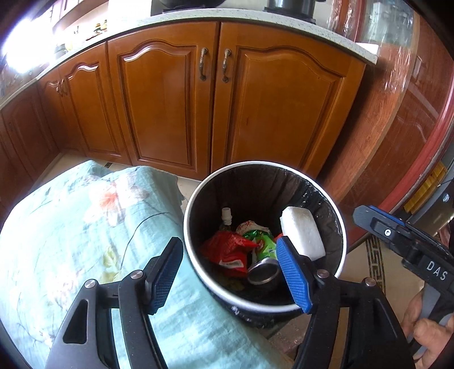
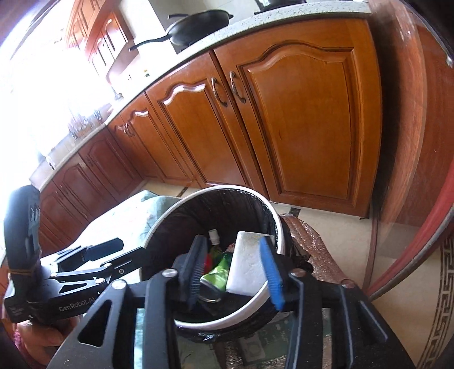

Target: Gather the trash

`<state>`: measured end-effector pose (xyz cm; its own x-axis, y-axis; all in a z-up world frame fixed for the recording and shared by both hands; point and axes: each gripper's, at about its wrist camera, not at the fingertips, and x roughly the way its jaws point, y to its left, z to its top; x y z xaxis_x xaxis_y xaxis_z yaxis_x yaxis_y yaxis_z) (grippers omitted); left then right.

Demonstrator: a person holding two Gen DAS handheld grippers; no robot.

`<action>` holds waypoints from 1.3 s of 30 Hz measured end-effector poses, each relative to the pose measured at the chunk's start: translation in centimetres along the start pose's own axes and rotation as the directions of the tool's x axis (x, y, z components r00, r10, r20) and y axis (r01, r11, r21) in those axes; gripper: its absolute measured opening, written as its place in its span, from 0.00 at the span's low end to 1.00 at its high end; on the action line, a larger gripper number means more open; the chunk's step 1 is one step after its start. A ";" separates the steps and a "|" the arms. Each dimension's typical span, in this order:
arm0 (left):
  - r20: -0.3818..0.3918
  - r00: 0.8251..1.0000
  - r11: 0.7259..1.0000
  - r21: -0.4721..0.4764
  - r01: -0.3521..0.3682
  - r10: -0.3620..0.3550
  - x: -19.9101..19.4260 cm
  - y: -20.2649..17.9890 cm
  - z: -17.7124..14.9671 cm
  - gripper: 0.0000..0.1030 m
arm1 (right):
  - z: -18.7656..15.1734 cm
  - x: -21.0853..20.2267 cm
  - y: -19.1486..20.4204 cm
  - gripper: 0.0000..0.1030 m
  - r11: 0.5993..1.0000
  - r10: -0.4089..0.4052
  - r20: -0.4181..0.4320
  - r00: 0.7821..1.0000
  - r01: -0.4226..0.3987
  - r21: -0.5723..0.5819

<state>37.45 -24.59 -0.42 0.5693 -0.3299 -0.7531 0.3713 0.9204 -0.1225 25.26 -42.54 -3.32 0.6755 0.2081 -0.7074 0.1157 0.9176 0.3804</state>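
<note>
**In the kitchen bin: trash gathered, both grippers spread above it**

Inside the round black-lined bin with a white rim [image 1: 342, 249], the trash lies in a heap. A white rectangular foam block [image 1: 302, 231] leans against the inner wall on the right side. Beside it sit a crumpled red plastic wrapper [image 1: 229, 249], a green printed packet [image 1: 262, 239], a shiny metal can [image 1: 264, 274] lying mouth-up, and a small bottle with a white cap [image 1: 226, 215] standing near the back.

Above the bin's near rim, the left gripper [image 1: 229, 274] has its fingers spread wide, one black pad over the cloth and one blue pad over the bin, with nothing between them. The right gripper [image 2: 235, 272] also stands parted over the bin opening; the foam block shows through the gap but lies below in the bin, untouched by the pads. A hand [image 1: 428, 337] grips the right tool's handle.

Left of the bin lies a pale green floral cloth [image 1: 85, 227] draped over a low surface. Behind stand orange-brown wooden cabinet doors [image 1: 159, 108] under a speckled countertop [image 1: 181, 20], with a black frying pan [image 2: 198, 25] resting on top.
</note>
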 end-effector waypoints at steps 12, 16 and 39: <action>0.156 0.988 0.988 -0.147 0.042 -0.019 -9.1 4.1 -8.5 0.79 | -4.9 -4.4 4.0 0.90 0.999 0.040 0.086 0.995 -0.042 0.016; 0.171 0.985 0.979 -0.194 0.056 -0.022 -11.5 5.8 -11.9 0.81 | -7.0 -5.7 6.2 0.95 0.999 0.043 0.118 0.992 -0.044 0.000; 0.450 0.853 0.961 -0.200 -0.191 0.264 -25.2 6.7 -22.1 0.99 | -11.8 -13.2 15.4 1.00 0.975 0.000 0.394 0.919 0.087 -0.204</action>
<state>9.41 -5.45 3.40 0.9135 -0.1333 -0.3843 0.1010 0.9895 -0.1030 9.55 -27.17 4.86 0.9077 0.0582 -0.4155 0.0232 0.9819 0.1882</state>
